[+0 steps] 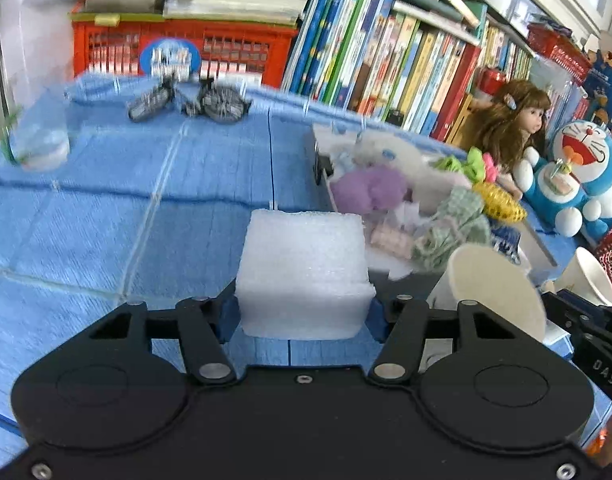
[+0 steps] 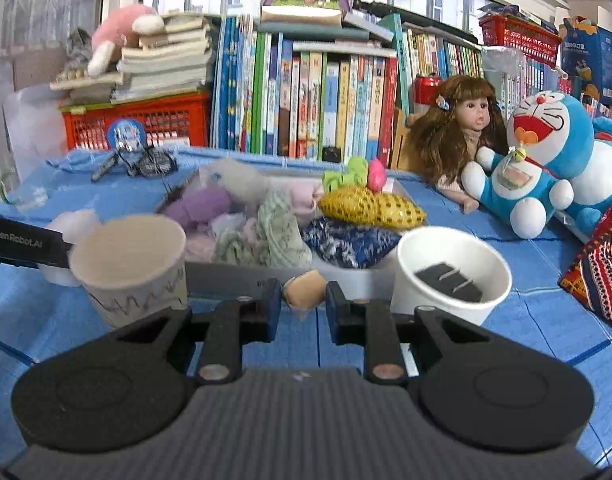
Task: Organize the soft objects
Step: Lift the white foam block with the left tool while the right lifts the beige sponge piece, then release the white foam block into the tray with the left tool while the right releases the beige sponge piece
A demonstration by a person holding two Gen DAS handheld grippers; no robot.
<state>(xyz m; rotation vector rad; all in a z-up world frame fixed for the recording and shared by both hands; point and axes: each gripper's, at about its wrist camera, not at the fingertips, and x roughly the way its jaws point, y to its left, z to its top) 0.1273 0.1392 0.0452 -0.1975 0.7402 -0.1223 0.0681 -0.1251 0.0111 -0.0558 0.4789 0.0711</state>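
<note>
A white foam block point(image 1: 304, 276) sits between the jaws of the left gripper point(image 1: 304, 312), whose blue pads press on its two sides, so the jaws are clamped on it above the blue tabletop point(image 1: 126, 208). No earlier view is at hand to compare.

Ahead and to the right of those jaws stands a white tray point(image 1: 325, 176) heaped with soft things: a purple plush point(image 1: 367, 190), a white fluffy toy point(image 1: 389, 156) and a green checked cloth point(image 1: 453, 224). Just right of the jaws is a paper cup point(image 1: 493, 288).

The right gripper point(image 2: 304, 300) holds a small tan soft piece point(image 2: 304, 290) between its jaws, which stand nearly together and are clamped on it. Left of these jaws is a paper cup with a scribbled line point(image 2: 132, 268); right of them is a white cup point(image 2: 451, 280) with a dark block point(image 2: 449, 282) inside. Straight ahead lies the same tray point(image 2: 345, 276), with a yellow sequin cushion point(image 2: 369, 204) and a dark blue patterned cloth point(image 2: 345, 242) at its near right.

Beyond, to the right, a doll point(image 2: 459, 128) and a blue cat plush point(image 2: 541, 160) sit before a row of books point(image 2: 306, 100).
</note>
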